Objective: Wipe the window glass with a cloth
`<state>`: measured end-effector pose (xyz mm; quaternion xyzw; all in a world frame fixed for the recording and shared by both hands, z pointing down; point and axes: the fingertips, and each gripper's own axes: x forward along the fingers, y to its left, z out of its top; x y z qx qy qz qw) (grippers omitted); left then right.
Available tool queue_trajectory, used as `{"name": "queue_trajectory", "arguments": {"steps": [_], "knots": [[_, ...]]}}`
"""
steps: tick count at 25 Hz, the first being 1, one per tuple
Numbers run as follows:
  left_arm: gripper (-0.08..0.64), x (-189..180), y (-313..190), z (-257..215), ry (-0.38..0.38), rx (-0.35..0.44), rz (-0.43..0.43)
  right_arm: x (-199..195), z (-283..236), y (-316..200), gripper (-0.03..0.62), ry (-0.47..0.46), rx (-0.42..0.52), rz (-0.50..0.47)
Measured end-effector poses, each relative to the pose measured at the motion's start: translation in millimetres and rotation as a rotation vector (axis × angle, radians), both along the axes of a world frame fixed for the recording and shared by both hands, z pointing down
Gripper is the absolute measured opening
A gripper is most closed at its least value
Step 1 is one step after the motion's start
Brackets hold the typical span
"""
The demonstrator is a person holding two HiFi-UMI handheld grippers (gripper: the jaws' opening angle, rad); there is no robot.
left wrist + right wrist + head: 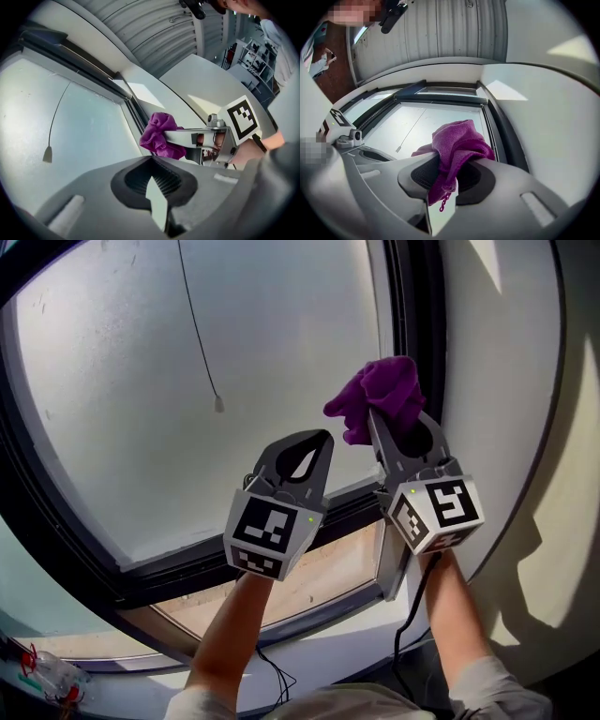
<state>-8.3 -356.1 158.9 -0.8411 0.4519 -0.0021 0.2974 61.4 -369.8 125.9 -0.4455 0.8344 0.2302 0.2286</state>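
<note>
Currently, my left claw (pixel 322 439) is clenched, with nothing between its jaws. It sits just beside my right claw (pixel 375 418), at its 9 o'clock. My right claw is grasping the purple cloth (pixel 380 395), which bunches out past the jaw tips toward 12 o'clock. The cloth sits at the right edge of the window glass (pixel 141 409), beside the dark frame (pixel 412 315); contact with the pane cannot be confirmed. Farther off, a pull cord (pixel 217 403) ends on the glass at 10 o'clock of the left claw.
</note>
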Motion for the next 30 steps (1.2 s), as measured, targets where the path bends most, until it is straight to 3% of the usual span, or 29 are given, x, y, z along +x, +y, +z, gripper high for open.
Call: {"name": "queue_trajectory", "arguments": {"steps": [4, 7, 10, 17, 25, 30], "knots": [[0.002, -5, 2, 29, 0.055, -0.059, 0.041, -3, 36, -1, 0.115, -0.02, -0.057, 0.014], [0.002, -6, 1, 55, 0.051, -0.117, 0.077, -9, 63, 2, 0.115, -0.002, -0.104, 0.012], [0.002, -8, -2, 78, 0.034, -0.15, 0.086, -15, 85, 7, 0.115, 0.001, -0.144, -0.004], [0.002, -11, -11, 126, 0.11, -0.218, 0.093, -15, 144, -1, 0.114, -0.008, -0.257, -0.022], [0.002, -7, -11, 141, 0.124, -0.259, 0.118, -6, 166, -5, 0.108, -0.056, -0.321, -0.01], [0.002, -6, -17, 147, 0.128, -0.281, 0.121, -5, 172, -8, 0.104, -0.021, -0.332, 0.011]]}}
